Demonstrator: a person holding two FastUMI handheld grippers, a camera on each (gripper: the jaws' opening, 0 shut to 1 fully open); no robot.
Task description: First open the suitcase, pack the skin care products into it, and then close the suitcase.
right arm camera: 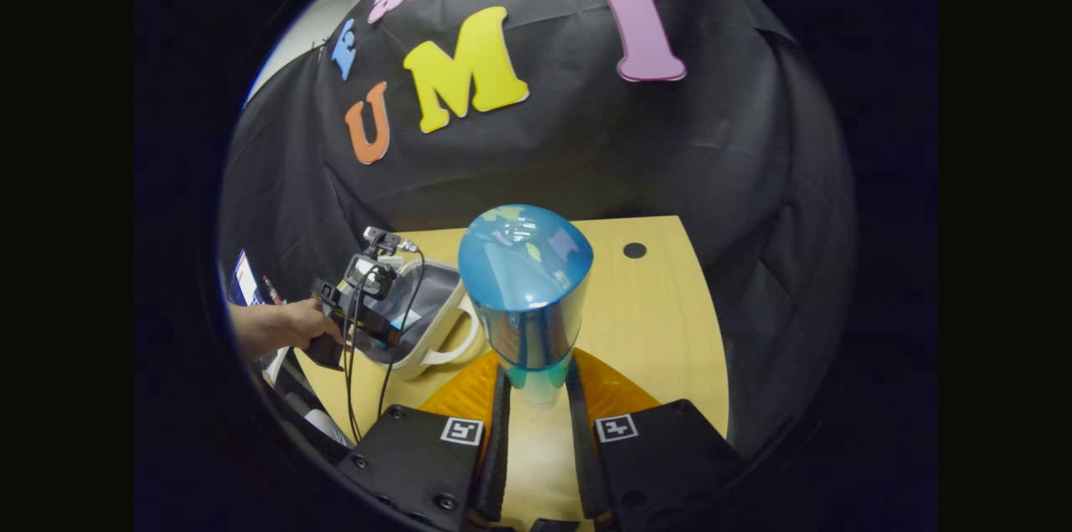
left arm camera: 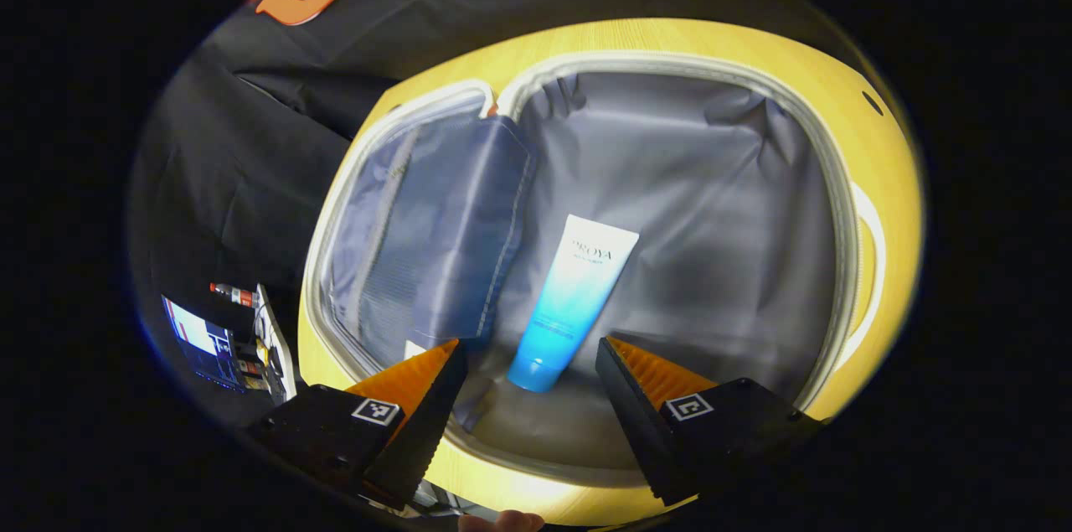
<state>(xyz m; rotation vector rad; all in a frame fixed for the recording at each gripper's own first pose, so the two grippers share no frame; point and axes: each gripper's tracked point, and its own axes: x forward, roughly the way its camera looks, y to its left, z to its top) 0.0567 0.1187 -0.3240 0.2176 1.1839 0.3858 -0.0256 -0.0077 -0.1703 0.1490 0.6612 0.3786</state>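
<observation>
In the left gripper view the suitcase [left arm camera: 837, 205] lies open on the wooden table, showing its grey lining. A white-to-blue tube [left arm camera: 572, 306] lies inside it, cap toward me. My left gripper [left arm camera: 528, 356] hangs just above the tube's cap end, open, with nothing between its fingers. In the right gripper view my right gripper [right arm camera: 536, 385] is shut on a blue bottle [right arm camera: 528, 289] with a glossy blue cap, held upright above the table. The left gripper [right arm camera: 360, 306] and a hand [right arm camera: 276, 327] show farther off over the suitcase [right arm camera: 427, 322].
The wooden table [right arm camera: 653, 331] has a small dark hole [right arm camera: 634, 250] near its far edge. A grey zip pocket [left arm camera: 435, 239] covers the suitcase's left half. A screen and small items [left arm camera: 226, 331] sit beyond the table's left side. Black cloth walls the booth.
</observation>
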